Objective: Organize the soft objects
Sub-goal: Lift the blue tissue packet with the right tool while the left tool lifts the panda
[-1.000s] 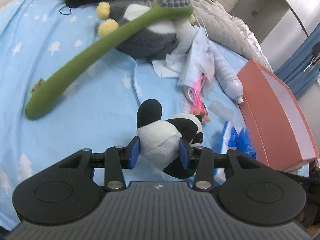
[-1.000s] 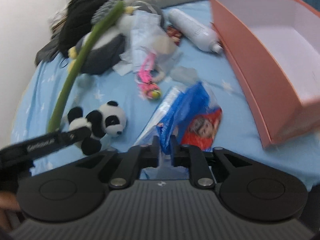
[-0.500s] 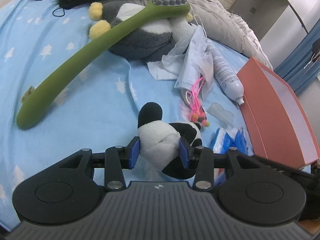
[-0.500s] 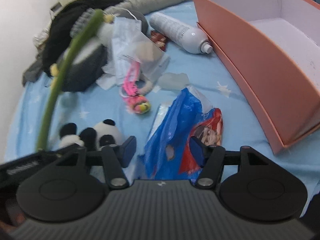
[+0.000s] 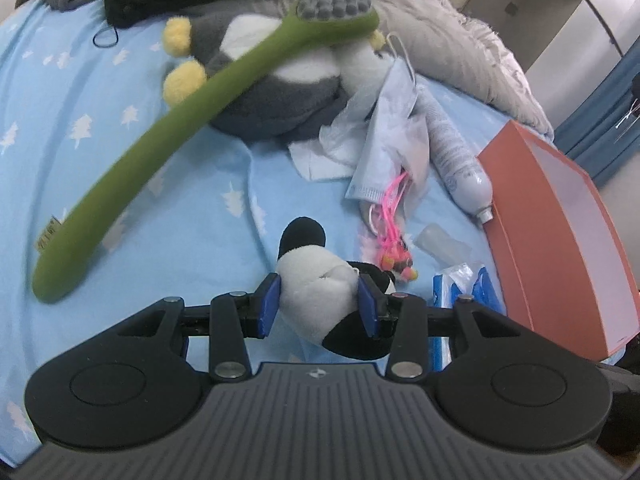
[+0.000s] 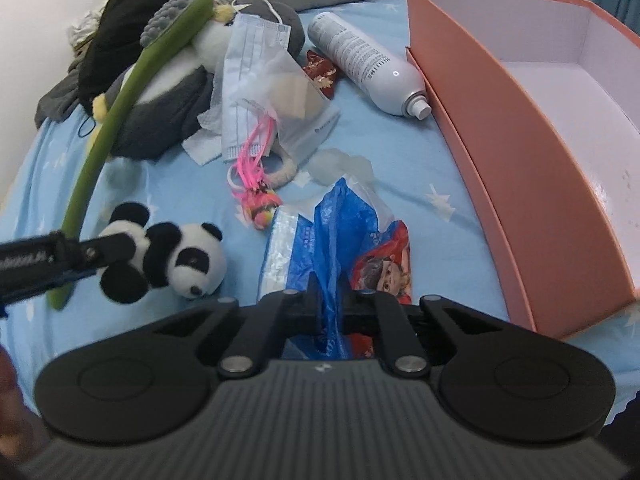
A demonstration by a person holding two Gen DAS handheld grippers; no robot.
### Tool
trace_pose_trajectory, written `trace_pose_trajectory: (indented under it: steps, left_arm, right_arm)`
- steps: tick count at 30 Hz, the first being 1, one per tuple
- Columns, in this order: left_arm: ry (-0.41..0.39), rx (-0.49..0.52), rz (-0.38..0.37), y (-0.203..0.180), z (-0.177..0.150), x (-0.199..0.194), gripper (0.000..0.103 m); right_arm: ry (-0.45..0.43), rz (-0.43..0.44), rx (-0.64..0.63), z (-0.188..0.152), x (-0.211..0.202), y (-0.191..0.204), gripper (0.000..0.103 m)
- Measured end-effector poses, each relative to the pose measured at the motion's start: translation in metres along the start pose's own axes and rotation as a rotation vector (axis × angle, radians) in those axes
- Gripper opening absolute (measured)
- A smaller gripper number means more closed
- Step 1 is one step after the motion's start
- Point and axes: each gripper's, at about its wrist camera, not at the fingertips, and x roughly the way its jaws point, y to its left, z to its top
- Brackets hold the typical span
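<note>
left gripper point(image 5: 319, 307): it points forward over the bed. its two blue pads point(image 5: 269, 307) squeeze the panda around its soft white tummy, one pad on each side.
panda point(image 5: 320, 304): a small fluffy toy, black and white. in the right view it hangs sideways from the left gripper's black finger, with its round face turned to the right gripper. you cannot tell if it touches the bed.
right gripper point(image 6: 329, 307): it sits low and points forward. its fingers are pressed close together and pinch a fold of the blue bag.
blue bag point(image 6: 332, 240): thin, shiny, crinkly plastic. it lies right in front of the right gripper, with a picture of a face on a red part beside it.
box point(image 6: 520, 128): big, orange outside and white inside, with smooth stiff walls. it is ahead and to the right of both grippers.
green brush point(image 5: 160, 136): long, bent and fuzzy, with grey bumps on its head. it is ahead and left of the left gripper, and its head rests on the big plush.
big plush point(image 5: 264, 92): round, grey and white, with yellow fluffy balls, far ahead.
bottle point(image 6: 364, 64): white, smooth and long, lying beside the box.
mask point(image 6: 248, 80): pale blue, folded cloth, ahead in the middle.
pink strings point(image 6: 254, 172): bright and thin, just past the blue bag.
bed point(image 5: 100, 120): light blue sheet with small white trees.
</note>
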Motion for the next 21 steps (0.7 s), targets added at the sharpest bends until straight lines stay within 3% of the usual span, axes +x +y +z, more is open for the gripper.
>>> trace_pose_trajectory:
  steps: [10, 15, 19, 21]
  left_arm:
    - [-0.088, 0.035, -0.037, -0.002, -0.018, -0.017, 0.046]
    - [-0.102, 0.054, -0.048, -0.006, -0.018, -0.029, 0.041]
    - [-0.096, 0.089, -0.033, -0.015, -0.019, -0.029, 0.027]
    - [-0.100, 0.092, -0.038, -0.016, -0.020, -0.029, 0.025]
  right_arm:
    - [-0.091, 0.006, -0.021, -0.026, -0.020, -0.014, 0.010]
    - [-0.142, 0.010, -0.044, -0.024, -0.041, -0.015, 0.010]
    - [-0.177, 0.020, -0.040, -0.021, -0.056, -0.017, 0.010]
    - [-0.189, 0.024, -0.040, -0.022, -0.059, -0.018, 0.010]
